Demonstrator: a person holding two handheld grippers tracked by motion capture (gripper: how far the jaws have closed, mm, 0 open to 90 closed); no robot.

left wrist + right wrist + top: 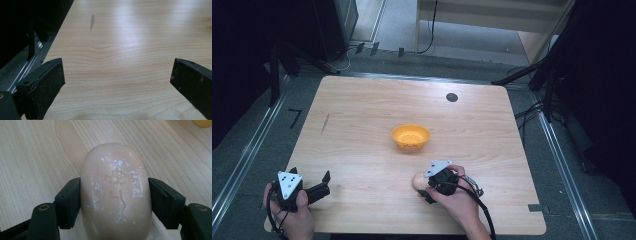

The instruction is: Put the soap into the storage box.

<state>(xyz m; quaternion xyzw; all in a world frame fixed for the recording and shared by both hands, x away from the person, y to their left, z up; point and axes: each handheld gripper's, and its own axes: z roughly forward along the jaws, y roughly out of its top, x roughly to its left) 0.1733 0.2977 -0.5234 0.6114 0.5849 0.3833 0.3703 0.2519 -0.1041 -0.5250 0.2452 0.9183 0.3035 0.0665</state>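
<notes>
A peach-coloured bar of soap (115, 192) with white specks and a stamped mark lies on the wooden table (362, 125). My right gripper (115, 197) is shut on the soap, one black pad pressed against each long side. From above, the soap (418, 181) peeks out at the left of the right gripper (427, 189) near the table's front edge. An orange bowl (411, 137) stands mid-table, beyond the soap. My left gripper (323, 184) rests at the front left corner, its jaws wide apart over bare wood (117, 75).
A small black round disc (452, 97) sits near the table's far edge. A dark streak (325, 123) marks the wood at the left. Metal rails and cables run along both sides of the table on the floor.
</notes>
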